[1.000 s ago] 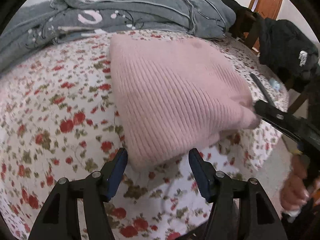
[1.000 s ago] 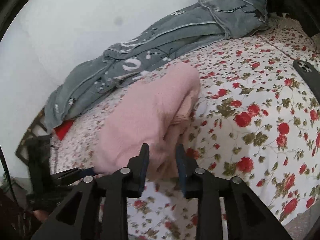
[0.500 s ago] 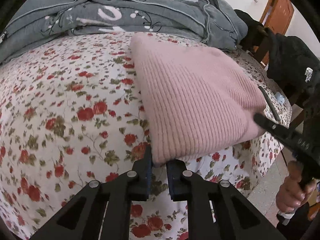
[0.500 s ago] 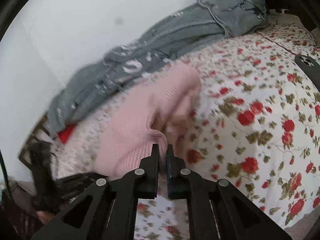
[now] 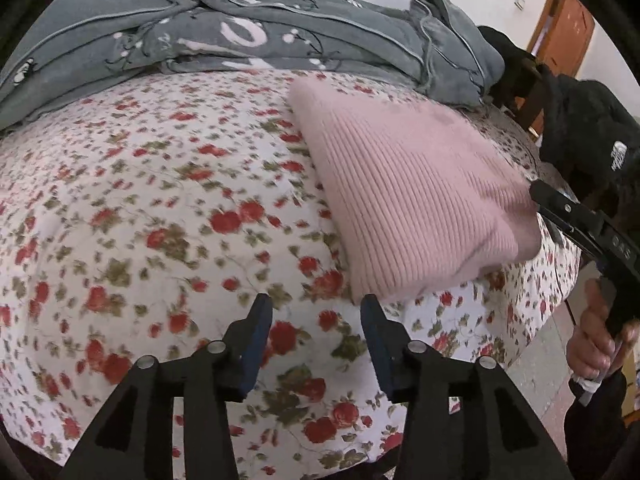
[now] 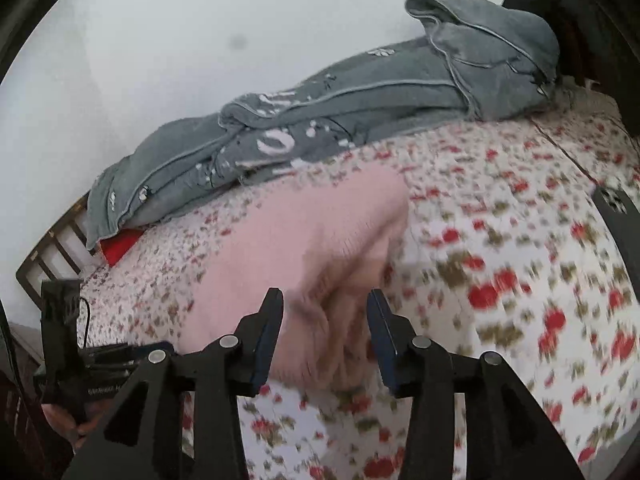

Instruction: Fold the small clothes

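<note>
We see a pink knit [image 5: 408,200] lying folded on a floral sheet [image 5: 160,208], toward the right side of the bed from the left wrist view. Its ribbed top face is flat, and its near corner sits just beyond our left gripper [image 5: 316,324], whose jaws stand spread apart with nothing between them but the sheet. The near-right finger [image 5: 374,332] is close to the knit's corner, though we cannot tell whether it touches.

From the right wrist view, our right gripper [image 6: 324,320] is also released, jaws wide. The knit [image 6: 304,248] shows its layered, folded edge between and just past the fingertips, but the picture is blurred there and we cannot tell whether either pad touches the cloth.

A grey garment [image 5: 248,44] with white print lies bunched along the far edge of the bed, against the wall, apart from the knit. A dark phone [image 6: 618,220] lies on the sheet at the right edge of the right wrist view. A black jacket [image 5: 588,128] hangs over a chair beyond the bed's right side. A red cloth [image 6: 120,242] peeks out under the grey garment's left end.
</note>
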A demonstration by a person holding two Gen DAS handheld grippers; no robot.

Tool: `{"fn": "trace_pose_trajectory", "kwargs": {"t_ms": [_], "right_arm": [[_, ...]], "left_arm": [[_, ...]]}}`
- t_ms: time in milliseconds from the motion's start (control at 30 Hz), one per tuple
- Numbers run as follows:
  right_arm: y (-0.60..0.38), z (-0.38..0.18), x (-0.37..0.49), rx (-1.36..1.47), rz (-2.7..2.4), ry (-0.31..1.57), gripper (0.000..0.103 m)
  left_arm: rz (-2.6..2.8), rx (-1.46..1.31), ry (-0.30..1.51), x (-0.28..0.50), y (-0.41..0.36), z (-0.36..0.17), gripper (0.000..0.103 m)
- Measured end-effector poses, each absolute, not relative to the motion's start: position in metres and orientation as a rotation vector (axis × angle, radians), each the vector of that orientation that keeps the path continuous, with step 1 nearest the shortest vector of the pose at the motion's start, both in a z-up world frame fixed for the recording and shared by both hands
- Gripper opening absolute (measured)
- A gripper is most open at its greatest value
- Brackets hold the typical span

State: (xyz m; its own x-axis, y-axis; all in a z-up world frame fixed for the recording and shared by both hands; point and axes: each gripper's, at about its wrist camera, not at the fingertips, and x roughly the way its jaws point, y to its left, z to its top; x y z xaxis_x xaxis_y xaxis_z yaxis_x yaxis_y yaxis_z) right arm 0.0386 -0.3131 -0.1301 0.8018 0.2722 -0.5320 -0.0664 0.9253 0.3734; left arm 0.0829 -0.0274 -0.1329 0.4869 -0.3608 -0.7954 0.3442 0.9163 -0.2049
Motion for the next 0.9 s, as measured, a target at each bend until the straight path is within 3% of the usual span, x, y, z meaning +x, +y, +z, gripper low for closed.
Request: {"fn": "trace_pose_trajectory", "kwargs": {"t_ms": [167, 433, 800, 900], "right_arm": [[-0.317, -0.121, 0.078, 0.359, 0.164, 0.651, 0.058], [-0.326, -0.135, 0.117, 0.35, 0.09, 0.739, 0.058], [-0.351, -0.164, 0.129, 0.433, 0.126, 0.795, 0.062], [-0.344, -0.166, 0.14, 0.411, 0.13, 0.809, 0.063]], "left_arm": [[-0.412, -0.005, 0.937, 0.097, -0.031, -0.116, 0.053], [-0.459, -0.042, 0.907, 0.142, -0.052, -0.099, 0.06], [-0.564, -0.175, 1.009, 0.205, -0.074, -0.126, 0.06], [-0.557, -0.164, 1.056, 0.218, -0.081, -0.136, 0.065]]}}
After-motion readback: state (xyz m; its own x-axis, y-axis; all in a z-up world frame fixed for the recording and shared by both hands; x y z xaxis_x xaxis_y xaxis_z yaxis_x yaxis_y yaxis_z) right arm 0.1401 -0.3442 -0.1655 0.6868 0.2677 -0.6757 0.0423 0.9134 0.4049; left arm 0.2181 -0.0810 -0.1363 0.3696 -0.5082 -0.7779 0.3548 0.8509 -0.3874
